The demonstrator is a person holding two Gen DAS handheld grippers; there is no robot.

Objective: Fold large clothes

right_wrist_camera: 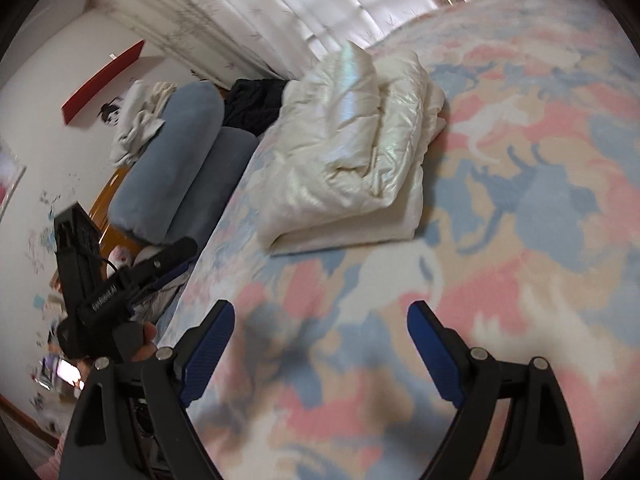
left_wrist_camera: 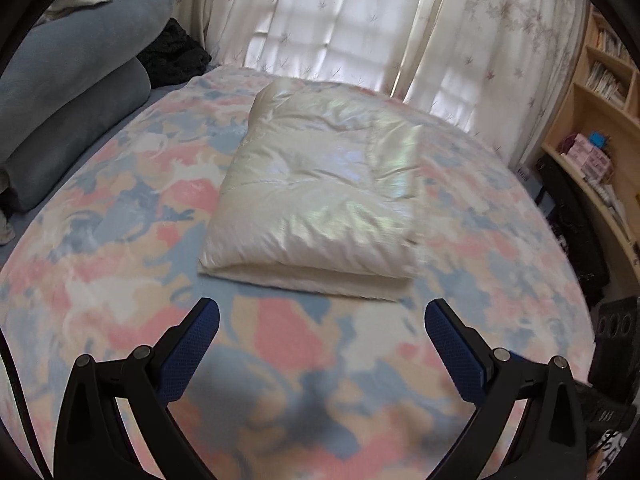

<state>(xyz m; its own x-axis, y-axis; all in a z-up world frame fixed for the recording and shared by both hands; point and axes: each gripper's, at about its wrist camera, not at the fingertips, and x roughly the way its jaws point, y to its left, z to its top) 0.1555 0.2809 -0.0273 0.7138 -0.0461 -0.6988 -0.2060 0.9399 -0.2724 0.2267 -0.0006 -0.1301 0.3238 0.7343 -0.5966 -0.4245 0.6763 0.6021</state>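
A shiny cream padded garment [left_wrist_camera: 320, 184] lies folded into a thick rectangle on the pastel patterned bedspread [left_wrist_camera: 120, 264]. It also shows in the right wrist view [right_wrist_camera: 352, 156], with its layers stacked and one edge loosely bunched. My left gripper [left_wrist_camera: 322, 316] is open and empty, hovering above the bedspread just short of the garment's near folded edge. My right gripper [right_wrist_camera: 320, 320] is open and empty, above the bedspread, a little way from the garment. The left gripper's body [right_wrist_camera: 104, 280] appears in the right wrist view at the left, held in a hand.
Two blue bolster pillows [left_wrist_camera: 68, 112] lie stacked along the bed's left side, with a dark garment [left_wrist_camera: 176, 56] behind them. Floral curtains [left_wrist_camera: 360, 20] hang behind the bed. A wooden bookshelf [left_wrist_camera: 600, 120] stands to the right. Dark bags [left_wrist_camera: 576, 232] sit on the floor beside it.
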